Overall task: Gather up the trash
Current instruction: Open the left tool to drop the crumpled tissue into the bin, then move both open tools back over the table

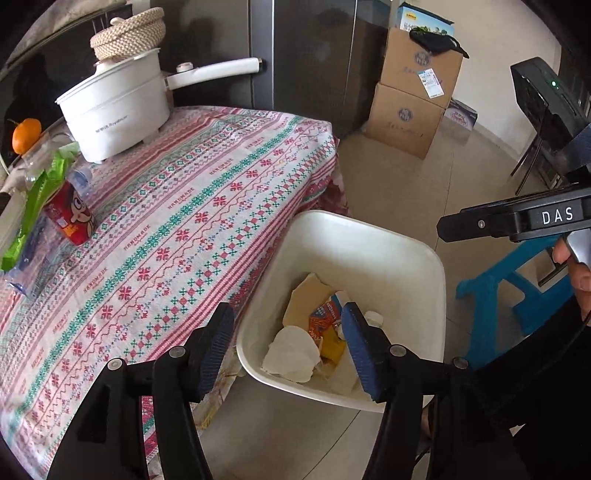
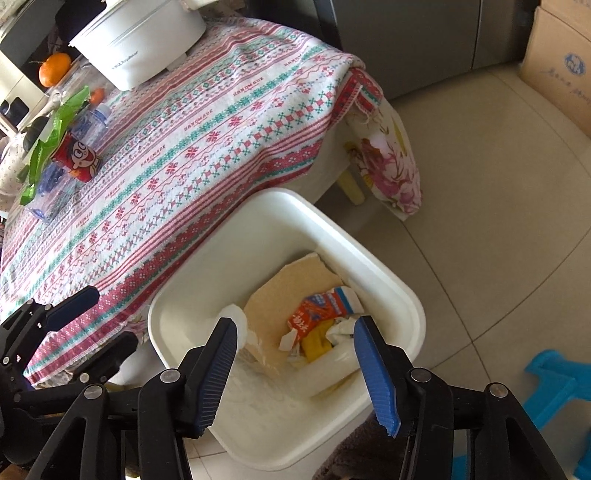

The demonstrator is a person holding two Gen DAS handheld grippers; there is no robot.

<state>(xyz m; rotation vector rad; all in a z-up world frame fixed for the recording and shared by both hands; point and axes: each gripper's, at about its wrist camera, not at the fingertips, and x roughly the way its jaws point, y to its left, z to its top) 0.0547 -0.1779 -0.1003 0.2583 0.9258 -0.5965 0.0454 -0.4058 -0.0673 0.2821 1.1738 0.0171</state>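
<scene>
beside the near corner of the table, on the tiled floor, stands the white bin [image 2: 388,291]; in it lie a torn piece of cardboard [image 2: 295,280], a red and white carton [image 2: 321,314], a yellow wrapper [image 2: 317,343] and crumpled white tissue [image 1: 291,354]; both grippers hang above its mouth, pointing down into it; the left gripper [image 1: 288,354] has its blue-padded fingers spread apart with nothing between them; the right gripper [image 2: 295,373] is likewise spread and empty-handed; further out, the table's patterned cloth [image 2: 221,122] hangs over the table edge next to the bin; along the far left edge of the table lie a red cartoon can [image 1: 72,218] on its side, a green wrapper [image 1: 37,206] and a clear plastic bottle [image 2: 90,123], close together; at the far corner sits a white electric pot [image 1: 114,107] with a woven basket [image 1: 129,35] on top, an orange [image 1: 26,134] beside it; a blue stool [image 1: 517,295] stands on the floor to the right of the bin; cardboard boxes [image 1: 413,96] are stacked well apart by the wall.
</scene>
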